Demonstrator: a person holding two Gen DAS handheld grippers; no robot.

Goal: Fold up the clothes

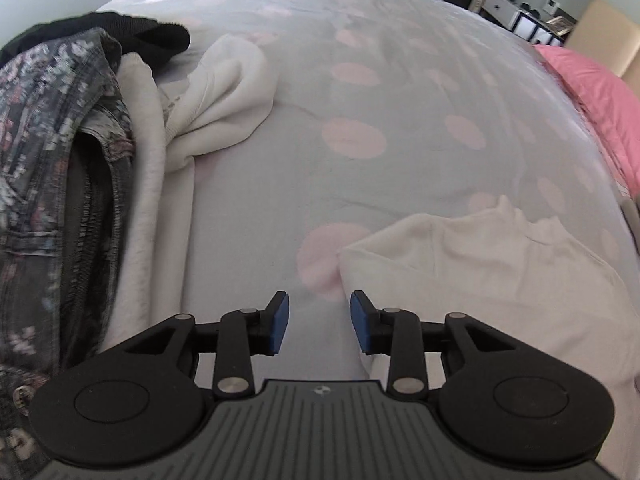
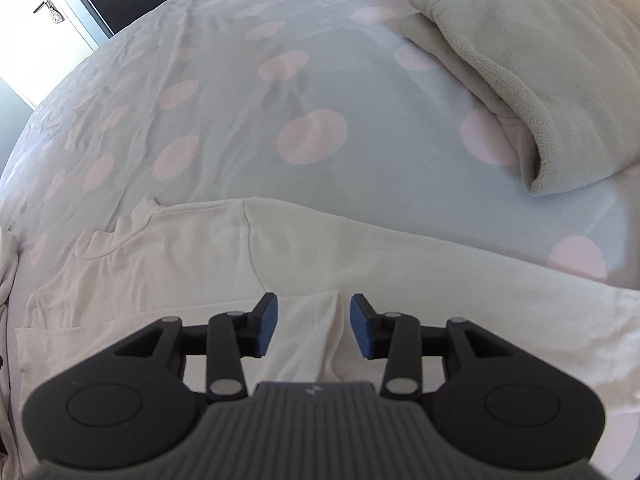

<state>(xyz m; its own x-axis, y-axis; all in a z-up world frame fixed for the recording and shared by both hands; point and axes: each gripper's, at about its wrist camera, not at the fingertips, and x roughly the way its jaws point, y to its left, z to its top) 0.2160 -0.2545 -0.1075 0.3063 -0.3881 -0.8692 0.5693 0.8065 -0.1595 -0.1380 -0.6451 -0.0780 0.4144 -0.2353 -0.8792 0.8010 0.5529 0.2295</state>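
Note:
A cream long-sleeved top (image 2: 208, 248) lies flat on the bed, collar at the left, with a sleeve end (image 2: 316, 320) folded across its body. My right gripper (image 2: 313, 328) hangs over that sleeve end, open, its blue pads clear of the cloth. In the left wrist view the same top (image 1: 480, 280) fills the lower right. My left gripper (image 1: 319, 322) is open above the bedsheet, just left of the top's edge, with nothing between its pads.
The bed has a pale grey sheet with pink dots (image 1: 360, 120). A heap at the left holds a white sweatshirt (image 1: 224, 92), floral jeans (image 1: 48, 140) and a black garment (image 1: 120, 36). A folded grey fleece (image 2: 540, 80) lies at the right. Pink bedding (image 1: 600, 96) borders the far side.

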